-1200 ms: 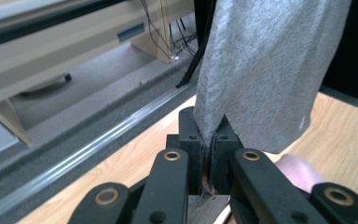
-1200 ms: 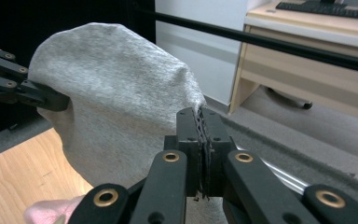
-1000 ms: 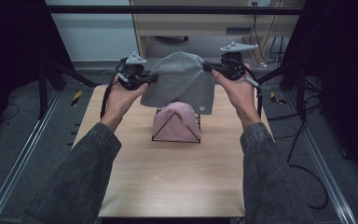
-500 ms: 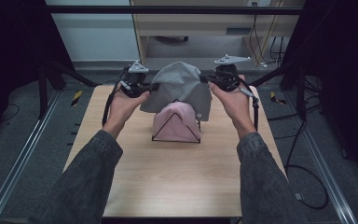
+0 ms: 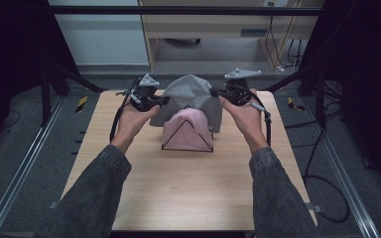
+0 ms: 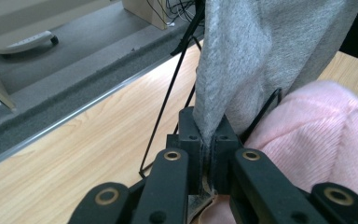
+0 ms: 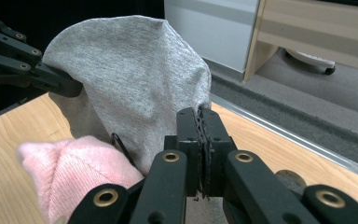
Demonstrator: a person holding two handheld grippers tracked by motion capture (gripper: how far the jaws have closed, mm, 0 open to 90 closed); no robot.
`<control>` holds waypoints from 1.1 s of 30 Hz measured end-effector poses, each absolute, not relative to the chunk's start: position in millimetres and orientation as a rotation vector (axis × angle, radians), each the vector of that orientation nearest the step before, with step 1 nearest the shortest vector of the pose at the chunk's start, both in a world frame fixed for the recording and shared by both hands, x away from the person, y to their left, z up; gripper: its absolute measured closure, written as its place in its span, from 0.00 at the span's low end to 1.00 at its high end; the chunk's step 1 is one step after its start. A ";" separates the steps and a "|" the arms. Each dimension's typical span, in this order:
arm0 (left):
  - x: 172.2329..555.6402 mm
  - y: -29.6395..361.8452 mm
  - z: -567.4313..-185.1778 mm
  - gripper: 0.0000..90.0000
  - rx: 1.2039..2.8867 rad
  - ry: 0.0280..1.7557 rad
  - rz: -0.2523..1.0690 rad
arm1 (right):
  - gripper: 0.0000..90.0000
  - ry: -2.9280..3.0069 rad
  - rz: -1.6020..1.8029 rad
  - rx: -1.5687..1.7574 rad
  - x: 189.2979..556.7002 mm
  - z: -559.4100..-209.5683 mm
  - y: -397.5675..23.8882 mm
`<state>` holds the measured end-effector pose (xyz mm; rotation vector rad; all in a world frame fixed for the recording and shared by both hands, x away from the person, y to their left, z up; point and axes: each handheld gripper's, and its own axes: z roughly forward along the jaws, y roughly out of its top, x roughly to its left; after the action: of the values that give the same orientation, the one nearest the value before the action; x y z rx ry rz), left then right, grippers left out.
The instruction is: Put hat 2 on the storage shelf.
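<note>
A soft grey knit beanie (image 5: 191,99) hangs stretched between the 2 grippers above the back half of the light wooden tabletop (image 5: 188,188). The left gripper (image 5: 159,101) has its black fingers (image 6: 190,140) closed tight on the beanie's left hem, the fabric edge squeezed flat between them in the left gripper view. The right gripper (image 5: 217,92) likewise has its fingers (image 7: 189,135) clamped together on the opposite hem, with only a thin line of cloth between the pads. Below the beanie stands a black wire triangular stand (image 5: 187,135) that carries a fuzzy pink knit hat (image 5: 188,130). The grey beanie's open lower part drapes over the top and back of the pink hat, touching it. The person's grey sleeves (image 5: 94,198) come in from the near edge.
</note>
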<state>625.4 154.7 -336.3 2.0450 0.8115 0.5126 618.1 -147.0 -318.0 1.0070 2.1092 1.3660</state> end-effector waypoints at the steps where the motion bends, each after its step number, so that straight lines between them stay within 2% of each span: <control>1: 625.6 154.8 -338.3 0.96 2.049 0.814 0.506 | 0.98 2.113 1.364 1.006 618.4 -320.0 -146.9; 12: 626.1 156.3 -362.1 0.96 2.075 0.836 0.483 | 0.98 2.148 1.337 1.044 619.5 -346.9 -146.7; 33: 623.2 159.7 -379.7 0.96 2.087 0.856 0.450 | 0.98 2.200 1.305 1.073 617.7 -369.8 -144.4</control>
<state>623.2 159.7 -379.7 2.0871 0.8558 0.4497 617.7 -144.4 -369.8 1.0733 2.2001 1.3046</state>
